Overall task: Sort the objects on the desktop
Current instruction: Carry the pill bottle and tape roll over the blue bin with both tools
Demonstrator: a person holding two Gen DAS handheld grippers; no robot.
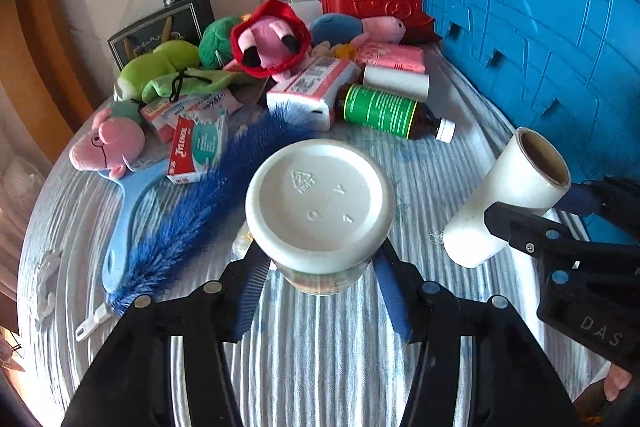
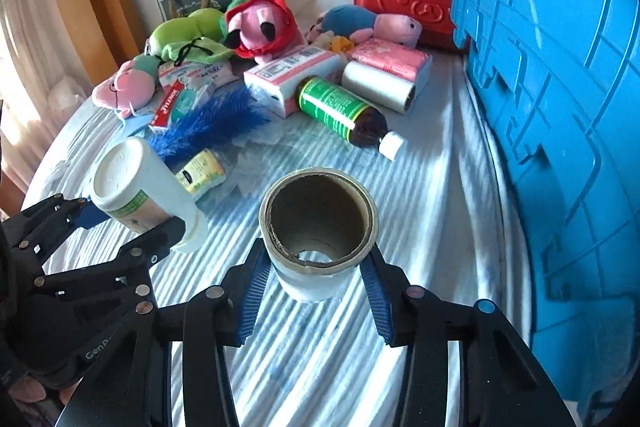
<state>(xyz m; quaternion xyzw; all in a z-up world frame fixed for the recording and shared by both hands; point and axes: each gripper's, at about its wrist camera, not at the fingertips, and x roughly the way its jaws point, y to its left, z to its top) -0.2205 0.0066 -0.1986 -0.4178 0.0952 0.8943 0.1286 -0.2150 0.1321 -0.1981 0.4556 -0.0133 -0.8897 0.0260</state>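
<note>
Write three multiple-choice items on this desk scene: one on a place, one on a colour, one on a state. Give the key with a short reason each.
1. Where does the brown bottle lie?
A. Inside the red case
B. On the striped cloth, by the pink box
C. In the left gripper

2. What colour is the big crate on the right?
A. Blue
B. Yellow
C. Black

3. What does the right gripper hold?
A. Nothing
B. A plush toy
C. A roll with a cardboard core

Key: 1 B, it lies flat on the cloth beside the pink box. 2 A, its ribbed wall is blue. 3 C, the fingers press the roll.
</note>
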